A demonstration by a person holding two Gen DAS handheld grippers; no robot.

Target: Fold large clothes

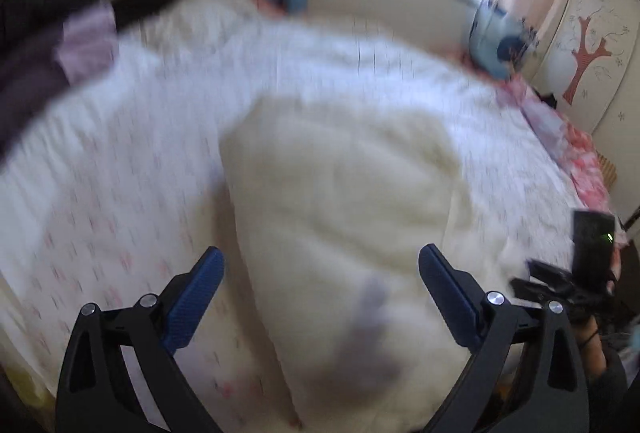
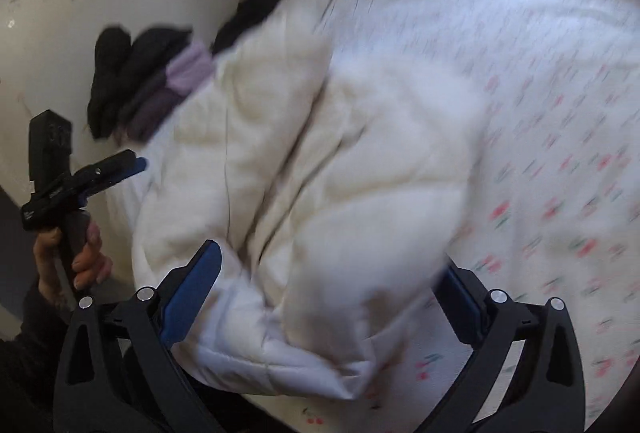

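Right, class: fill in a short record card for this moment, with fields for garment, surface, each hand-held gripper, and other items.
garment: cream quilted puffer jacket, lying bunched on the bed
surface: white bedsheet with small pink print
left hand-held gripper: open, over the jacket
right hand-held gripper: open, jacket hem between its fingers
other items: dark and lilac clothes pile

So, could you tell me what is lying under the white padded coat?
The white padded coat lies on a bed sheet with small red and green prints, which shows all around it. Whatever lies directly beneath the coat is covered, and the blur hides finer detail.
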